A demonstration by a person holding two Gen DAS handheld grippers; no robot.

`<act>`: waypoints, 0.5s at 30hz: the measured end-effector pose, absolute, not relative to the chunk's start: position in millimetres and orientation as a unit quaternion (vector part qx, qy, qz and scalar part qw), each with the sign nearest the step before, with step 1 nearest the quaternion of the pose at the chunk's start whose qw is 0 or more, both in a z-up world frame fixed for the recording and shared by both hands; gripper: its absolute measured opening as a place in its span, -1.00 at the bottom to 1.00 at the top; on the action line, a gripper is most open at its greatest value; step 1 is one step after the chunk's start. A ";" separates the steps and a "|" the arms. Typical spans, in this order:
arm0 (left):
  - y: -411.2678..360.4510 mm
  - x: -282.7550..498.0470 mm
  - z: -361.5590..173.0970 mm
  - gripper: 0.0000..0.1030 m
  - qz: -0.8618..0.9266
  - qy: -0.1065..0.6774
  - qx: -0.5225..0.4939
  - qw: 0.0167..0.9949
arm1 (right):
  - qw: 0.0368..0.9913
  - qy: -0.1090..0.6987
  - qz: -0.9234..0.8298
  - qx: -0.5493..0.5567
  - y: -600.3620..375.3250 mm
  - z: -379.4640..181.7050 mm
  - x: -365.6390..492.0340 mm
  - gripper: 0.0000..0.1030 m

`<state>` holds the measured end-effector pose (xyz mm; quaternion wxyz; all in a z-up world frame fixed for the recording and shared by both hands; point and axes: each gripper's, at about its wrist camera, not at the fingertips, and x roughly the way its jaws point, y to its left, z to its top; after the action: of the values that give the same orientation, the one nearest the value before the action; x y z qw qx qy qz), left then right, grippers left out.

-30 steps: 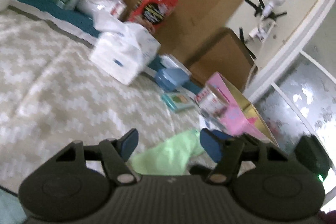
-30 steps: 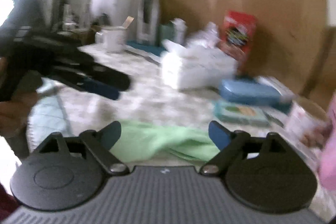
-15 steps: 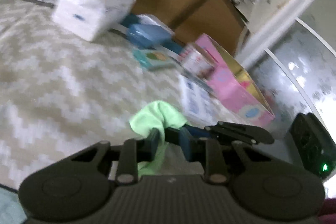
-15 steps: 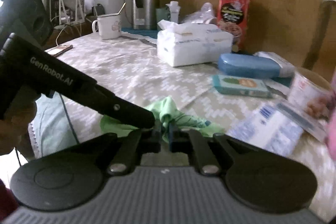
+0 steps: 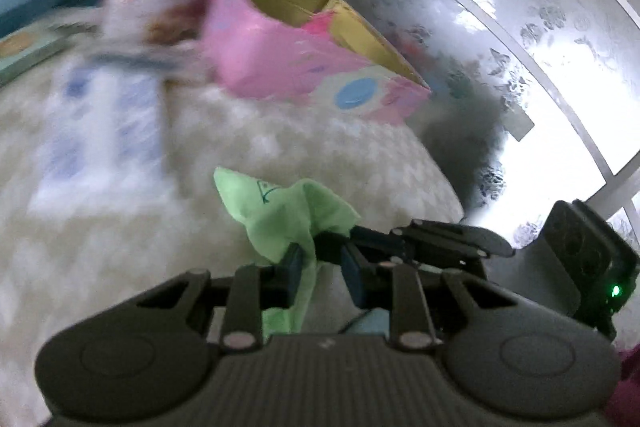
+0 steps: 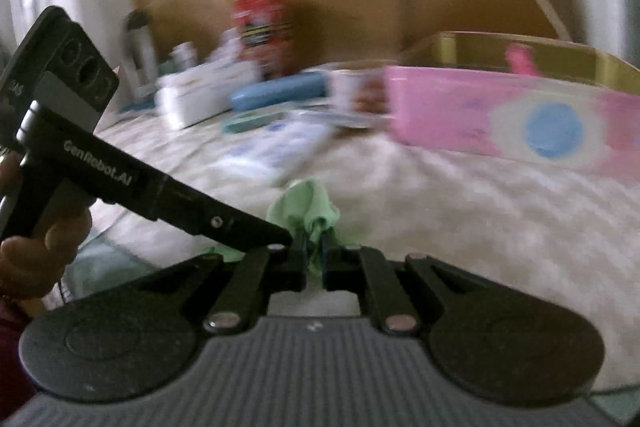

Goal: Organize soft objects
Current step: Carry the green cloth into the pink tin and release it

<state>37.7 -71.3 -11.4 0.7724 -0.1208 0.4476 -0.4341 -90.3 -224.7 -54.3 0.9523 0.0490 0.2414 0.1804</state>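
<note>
Left gripper [image 5: 320,269] and right gripper [image 6: 314,259] both clamped on the green cloth [image 5: 288,223], lifted off the table [image 5: 120,227] (likely for the pink box [image 5: 304,67]).

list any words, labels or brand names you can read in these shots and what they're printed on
"GenRobot.AI": white lettering on the side of the left gripper, seen in the right wrist view.
Red box at the back of the table: has print, too blurred to read.
Green cloth: a small dark mark, not legible.
Pink box: a blue circle only, no readable text.
White packets on the tablecloth: blue print, blurred.
</note>
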 end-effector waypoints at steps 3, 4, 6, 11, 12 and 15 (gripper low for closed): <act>-99.0 53.9 7.7 -0.57 -0.451 0.431 -0.104 0.775 | 0.968 0.204 0.140 0.050 -244.7 -40.7 -86.1 -0.82; -107.6 59.7 18.1 -0.57 -0.454 0.421 -0.097 0.780 | 0.974 0.183 0.129 0.047 -251.3 -32.0 -85.7 -0.82; -125.3 73.2 41.0 -0.57 -0.460 0.396 -0.087 0.790 | 0.984 0.135 0.107 0.037 -262.1 -12.7 -81.7 -0.82; -162.7 98.7 78.5 -0.52 -0.462 0.335 -0.065 0.819 | 0.997 0.063 0.044 0.014 -282.7 11.9 -47.5 -0.82; -170.3 106.1 81.0 -0.46 -0.454 0.324 -0.059 0.828 | 0.998 0.061 0.031 0.010 -285.7 11.4 -39.0 -0.82; -189.8 130.0 75.7 -0.30 -0.421 0.327 -0.047 0.845 | 0.997 0.079 -0.009 0.012 -296.4 3.2 -6.9 -0.81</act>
<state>130.0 -189.8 75.7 0.8446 -0.0473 0.3270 -0.4212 -6.9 -296.4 3.2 0.9968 0.0118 0.0789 -0.0093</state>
